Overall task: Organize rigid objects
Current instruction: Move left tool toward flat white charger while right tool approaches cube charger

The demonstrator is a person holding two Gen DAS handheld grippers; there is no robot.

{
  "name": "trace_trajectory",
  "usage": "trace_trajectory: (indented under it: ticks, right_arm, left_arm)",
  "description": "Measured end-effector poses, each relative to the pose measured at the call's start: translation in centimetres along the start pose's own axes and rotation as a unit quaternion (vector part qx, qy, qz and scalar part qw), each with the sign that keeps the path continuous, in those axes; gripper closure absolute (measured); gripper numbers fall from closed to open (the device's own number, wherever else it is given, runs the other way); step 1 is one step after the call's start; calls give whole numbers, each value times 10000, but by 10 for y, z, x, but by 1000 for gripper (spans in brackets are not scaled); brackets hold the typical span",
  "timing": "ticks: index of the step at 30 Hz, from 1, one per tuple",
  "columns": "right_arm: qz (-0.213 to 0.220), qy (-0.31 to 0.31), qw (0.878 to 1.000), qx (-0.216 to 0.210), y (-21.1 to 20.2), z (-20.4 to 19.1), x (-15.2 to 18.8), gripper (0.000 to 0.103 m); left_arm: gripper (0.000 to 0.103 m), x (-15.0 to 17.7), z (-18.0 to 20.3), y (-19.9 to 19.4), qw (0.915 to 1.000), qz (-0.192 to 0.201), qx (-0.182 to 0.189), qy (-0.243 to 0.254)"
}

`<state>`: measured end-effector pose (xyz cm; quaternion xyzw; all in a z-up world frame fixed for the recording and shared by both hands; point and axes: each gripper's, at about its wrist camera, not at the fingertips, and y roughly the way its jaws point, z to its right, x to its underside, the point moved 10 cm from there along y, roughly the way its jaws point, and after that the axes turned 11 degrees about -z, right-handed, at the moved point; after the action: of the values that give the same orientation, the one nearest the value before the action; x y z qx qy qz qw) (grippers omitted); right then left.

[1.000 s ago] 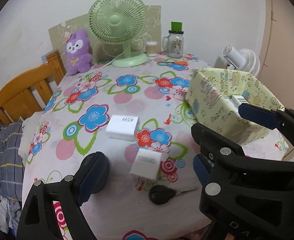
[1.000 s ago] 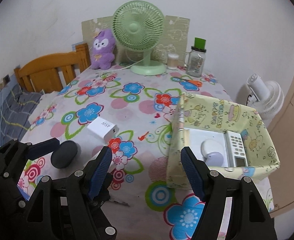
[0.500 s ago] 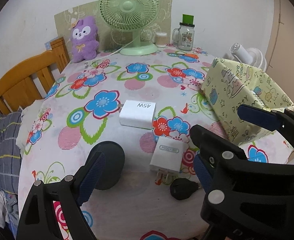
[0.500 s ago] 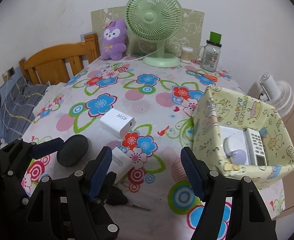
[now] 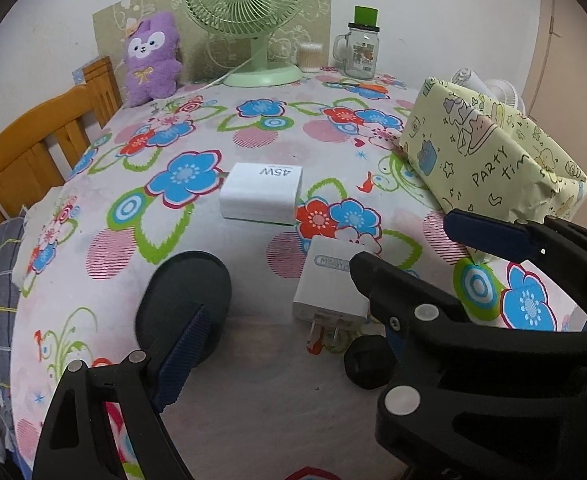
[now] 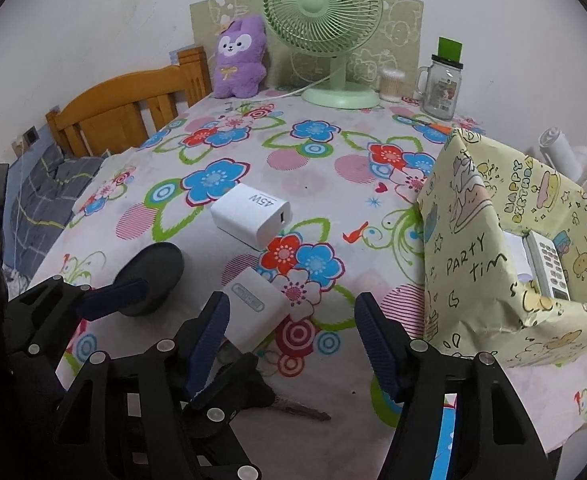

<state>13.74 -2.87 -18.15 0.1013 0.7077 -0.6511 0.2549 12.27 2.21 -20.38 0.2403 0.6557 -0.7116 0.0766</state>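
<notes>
Small white rectangular plastic charger [image 6: 255, 310] w/ prongs is lying on floral tablecloth [image 6: 333, 152], long axis running toward the camera, just ahead-left of right gripper [image 6: 291, 344], nearer one, jaws closing on nothing; left gripper [image 5: 285, 344] gaping wide, empty.

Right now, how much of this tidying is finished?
Partly. A remote already lies in the patterned box. Neither tool holds anything; the right tool is closing above the small charger. The 45W charger, dark disc and key remain on the table.
</notes>
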Motion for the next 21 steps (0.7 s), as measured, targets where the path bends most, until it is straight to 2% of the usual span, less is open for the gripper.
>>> trace_trajectory:
  ticks: [8,12,16,21]
  right_arm:
    - [70,150,9998,119,4,11,7,45]
    - [149,211,9993,284,2,20,9,46]
    - [122,340,9988,322,6,27,8,49]
    - [181,433,9981,403,5,34,7,49]
  left_arm:
    - [12,-5,10,5,9992,208,-126,323]
    - [12,-8,15,8,9986,297,-116,431]
    - [23,-12,18,12,9984,296,-82,479]
    - [25,-17,23,12,9976,369,-111,566]
